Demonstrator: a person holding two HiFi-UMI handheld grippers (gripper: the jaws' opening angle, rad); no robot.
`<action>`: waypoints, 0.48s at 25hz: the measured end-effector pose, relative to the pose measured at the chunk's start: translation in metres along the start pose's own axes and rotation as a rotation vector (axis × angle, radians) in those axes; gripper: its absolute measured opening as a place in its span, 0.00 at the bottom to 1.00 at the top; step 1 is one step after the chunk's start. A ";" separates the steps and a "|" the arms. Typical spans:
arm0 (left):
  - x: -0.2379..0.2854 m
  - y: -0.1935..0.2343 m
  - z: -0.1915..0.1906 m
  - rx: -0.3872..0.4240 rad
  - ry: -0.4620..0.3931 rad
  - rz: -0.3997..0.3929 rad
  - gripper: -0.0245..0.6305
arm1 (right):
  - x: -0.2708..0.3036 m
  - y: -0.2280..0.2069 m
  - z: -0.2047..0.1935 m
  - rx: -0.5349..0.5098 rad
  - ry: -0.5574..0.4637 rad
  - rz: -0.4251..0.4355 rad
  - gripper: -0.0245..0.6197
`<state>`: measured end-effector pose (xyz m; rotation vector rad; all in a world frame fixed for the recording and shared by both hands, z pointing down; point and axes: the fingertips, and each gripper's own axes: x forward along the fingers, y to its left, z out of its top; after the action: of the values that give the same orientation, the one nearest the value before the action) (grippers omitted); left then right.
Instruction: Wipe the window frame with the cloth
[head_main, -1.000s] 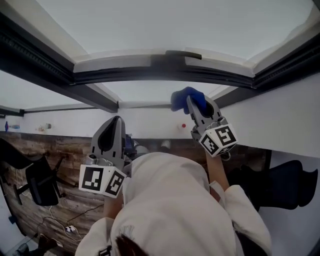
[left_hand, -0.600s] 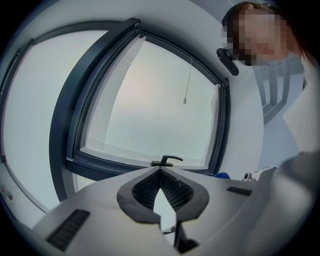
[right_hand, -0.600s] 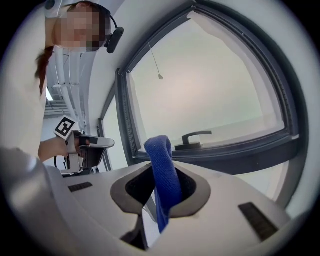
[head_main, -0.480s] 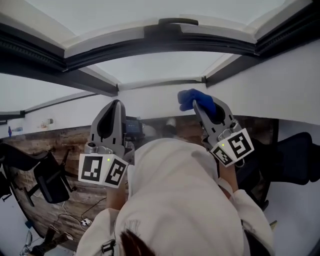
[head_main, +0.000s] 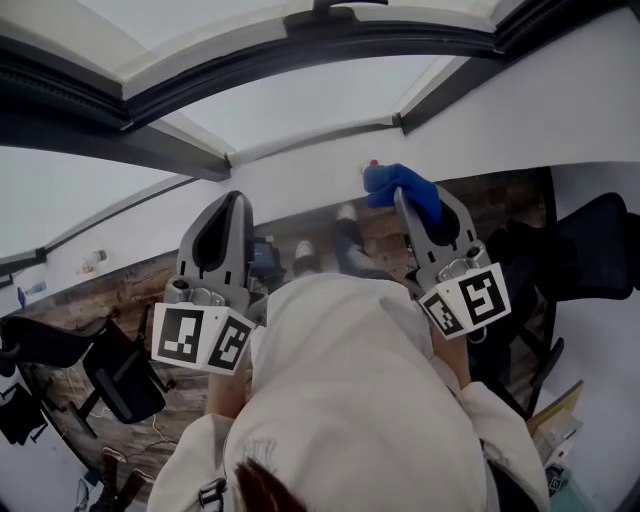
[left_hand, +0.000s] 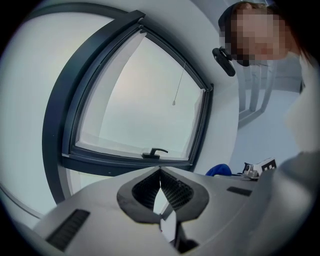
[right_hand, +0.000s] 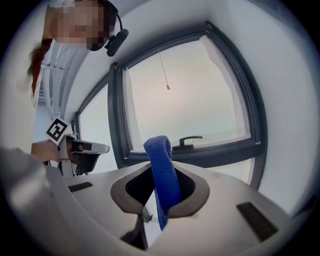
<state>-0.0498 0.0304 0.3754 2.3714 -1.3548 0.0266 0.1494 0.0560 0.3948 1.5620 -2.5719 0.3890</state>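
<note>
The dark window frame (head_main: 300, 50) arcs across the top of the head view, with white wall below it. In the right gripper view its lower rail (right_hand: 210, 154) and handle (right_hand: 190, 141) lie ahead. My right gripper (right_hand: 159, 169) is shut on a blue cloth (right_hand: 161, 150), which sticks up out of the jaws. From the head view this gripper (head_main: 405, 195) and the cloth (head_main: 400, 185) are held off the frame, in front of the wall. My left gripper (head_main: 226, 222) hangs lower left; its jaws (left_hand: 160, 174) are shut and hold nothing. The frame (left_hand: 125, 161) also fills its view.
A thin pull cord (left_hand: 177, 90) hangs in front of the pane. Below me lies a wooden floor (head_main: 130, 290) with black office chairs at left (head_main: 120, 375) and right (head_main: 590, 250). The person's white hooded top (head_main: 350, 400) fills the lower middle.
The window frame has slid toward the top of the head view and more floor shows. The right gripper with the cloth has shifted right; the left gripper has hardly moved.
</note>
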 end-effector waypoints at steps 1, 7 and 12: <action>-0.010 0.004 -0.002 0.003 0.010 -0.004 0.05 | -0.004 0.011 -0.004 0.012 0.003 -0.013 0.12; -0.056 0.028 -0.015 0.008 0.040 -0.014 0.05 | -0.020 0.065 -0.027 0.037 0.027 -0.039 0.12; -0.077 0.029 -0.020 0.001 0.042 -0.046 0.05 | -0.026 0.085 -0.029 0.031 0.023 -0.074 0.12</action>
<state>-0.1108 0.0877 0.3869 2.3883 -1.2810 0.0639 0.0856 0.1230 0.4031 1.6478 -2.4944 0.4381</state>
